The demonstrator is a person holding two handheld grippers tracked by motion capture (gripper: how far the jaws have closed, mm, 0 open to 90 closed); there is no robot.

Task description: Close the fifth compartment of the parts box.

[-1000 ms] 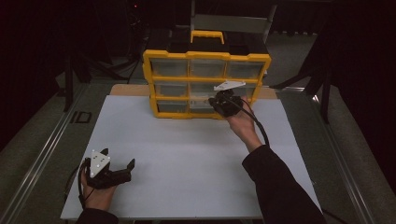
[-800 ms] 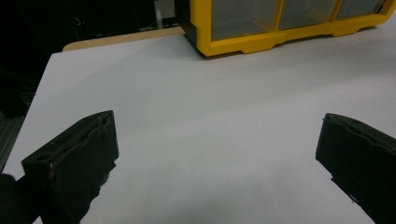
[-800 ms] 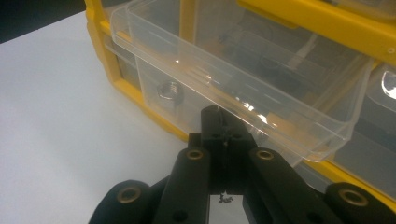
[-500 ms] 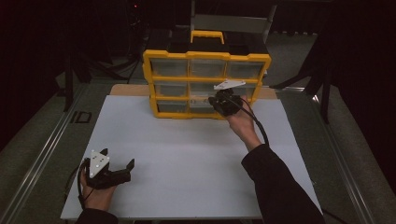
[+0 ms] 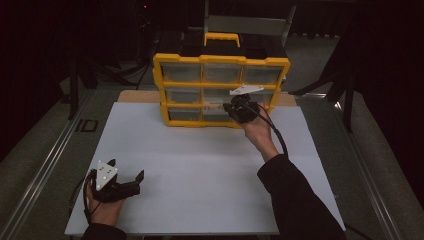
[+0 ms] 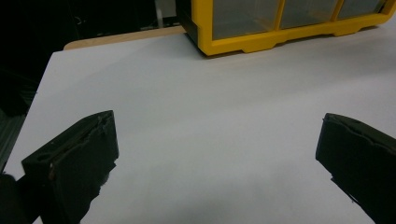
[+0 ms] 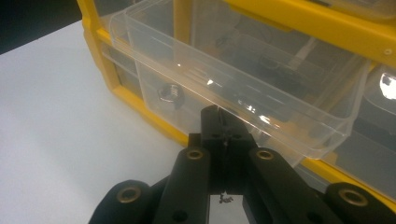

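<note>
- A yellow organiser (image 5: 221, 90) with clear drawers in three rows is seen standing at the far edge of the white tabletop (image 5: 200, 165), its black top and yellow handle turned away from the person.
- The right gripper (image 5: 240, 111) is held against the organiser's front, at the lower drawers on its right half.
- In the right gripper view, the jaws are seen clenched together, their tips pressed against the lower front edge of a clear drawer (image 7: 243, 88) that is pulled partly out of the yellow frame.
- Whether the drawer's lip is pinched between the tips cannot be told; the tips are touching it.
- Small dark items are glimpsed through the drawer walls, too blurred to name.
- The left gripper (image 5: 122, 181) is held low over the near left corner of the tabletop, well apart from the organiser.
- In the left gripper view, its jaws are seen spread wide, with bare white surface between them and the organiser's bottom corner far ahead.
</note>
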